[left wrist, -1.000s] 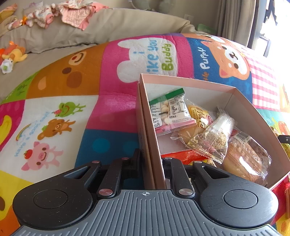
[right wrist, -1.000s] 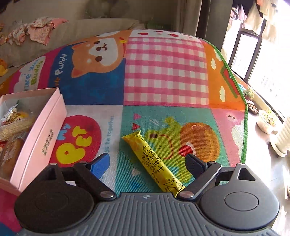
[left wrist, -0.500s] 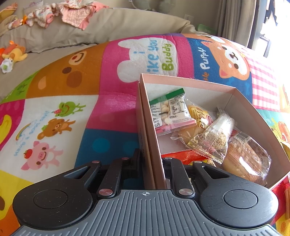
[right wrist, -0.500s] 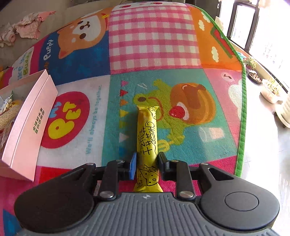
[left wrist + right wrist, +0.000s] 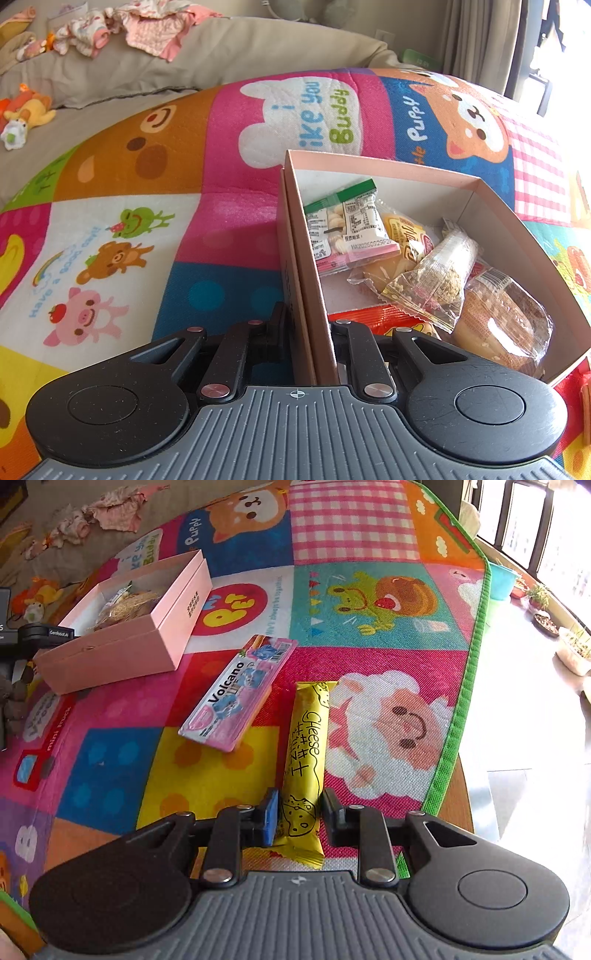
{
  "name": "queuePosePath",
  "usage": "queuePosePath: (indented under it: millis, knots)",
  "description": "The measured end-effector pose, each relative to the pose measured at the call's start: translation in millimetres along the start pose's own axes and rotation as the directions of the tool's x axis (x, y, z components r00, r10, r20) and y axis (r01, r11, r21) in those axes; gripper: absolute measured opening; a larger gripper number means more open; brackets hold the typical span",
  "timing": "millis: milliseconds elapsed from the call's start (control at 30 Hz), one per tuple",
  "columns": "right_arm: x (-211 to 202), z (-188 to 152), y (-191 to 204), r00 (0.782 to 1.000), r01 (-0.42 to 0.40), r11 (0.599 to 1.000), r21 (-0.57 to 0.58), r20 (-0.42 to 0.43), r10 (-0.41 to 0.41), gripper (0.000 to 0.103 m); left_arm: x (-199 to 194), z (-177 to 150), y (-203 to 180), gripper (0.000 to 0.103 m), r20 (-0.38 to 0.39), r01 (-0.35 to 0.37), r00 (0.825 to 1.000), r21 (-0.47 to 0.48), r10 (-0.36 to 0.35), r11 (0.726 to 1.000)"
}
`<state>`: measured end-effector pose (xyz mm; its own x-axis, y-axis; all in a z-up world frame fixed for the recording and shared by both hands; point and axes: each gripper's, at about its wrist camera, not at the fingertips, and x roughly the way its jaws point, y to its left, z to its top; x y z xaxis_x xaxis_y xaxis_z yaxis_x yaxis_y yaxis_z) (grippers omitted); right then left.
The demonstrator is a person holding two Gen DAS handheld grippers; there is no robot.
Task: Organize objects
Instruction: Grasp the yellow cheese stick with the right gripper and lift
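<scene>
My right gripper [image 5: 300,818] is shut on the near end of a yellow cheese stick packet [image 5: 304,753], which it holds above the play mat. A pink Volcano snack pack [image 5: 236,694] lies on the mat just left of the stick. My left gripper [image 5: 308,338] is shut on the near left wall of the pink box [image 5: 299,258], one finger outside and one inside. Several wrapped snacks [image 5: 424,284] fill the box. The pink box [image 5: 122,650] shows at upper left in the right wrist view, with the left gripper's body beside it.
The colourful play mat [image 5: 354,602] ends in a green border [image 5: 454,731] on the right, with wooden table and tiled floor beyond. Plant pots [image 5: 546,620] stand near the window. A beige sofa with clothes [image 5: 147,22] and a plush toy [image 5: 26,110] lies behind the mat.
My right gripper closed on the yellow cheese stick, then carried it back and left, so the box and the Volcano pack came into view. The left gripper kept still on the box wall.
</scene>
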<state>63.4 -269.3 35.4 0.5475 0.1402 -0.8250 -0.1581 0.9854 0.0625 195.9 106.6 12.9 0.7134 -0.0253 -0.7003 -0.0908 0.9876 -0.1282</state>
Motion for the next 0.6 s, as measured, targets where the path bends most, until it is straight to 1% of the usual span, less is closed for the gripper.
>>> queuePosePath:
  millis: [100,200,300,400,433,500,600]
  knots:
    - [-2,-3,5,1.0,0.007,1.0,-0.011,0.01,-0.007,0.027,0,0,0,0.016,0.0,0.001,1.0,-0.001,-0.001,1.0]
    - [7,5,4,0.999,0.028,1.0,0.003,0.045,-0.029,0.03,0,0,0,0.016,0.0,0.001,1.0,-0.001,-0.001,1.0]
    - [18,16,4,0.996,0.056,0.998,-0.009,0.067,-0.055,0.031,0,0,0,0.016,0.0,0.002,1.0,-0.002,-0.002,1.0]
    - [24,24,7,0.995,0.075,0.997,-0.03,0.066,-0.072,0.031,0,0,0,0.016,-0.001,0.006,1.0,-0.004,-0.006,1.0]
    - [24,26,7,0.995,0.076,0.997,-0.03,0.06,-0.074,0.026,0,0,0,0.016,-0.001,0.006,1.0,-0.004,-0.006,1.0]
    - [20,27,6,0.996,0.071,0.997,-0.02,0.051,-0.07,0.025,0,0,0,0.016,-0.001,0.006,1.0,-0.005,-0.006,1.0]
    - [9,22,6,0.995,0.08,0.997,-0.017,0.061,-0.079,0.025,0,0,0,0.016,-0.001,0.005,1.0,-0.005,-0.005,1.0]
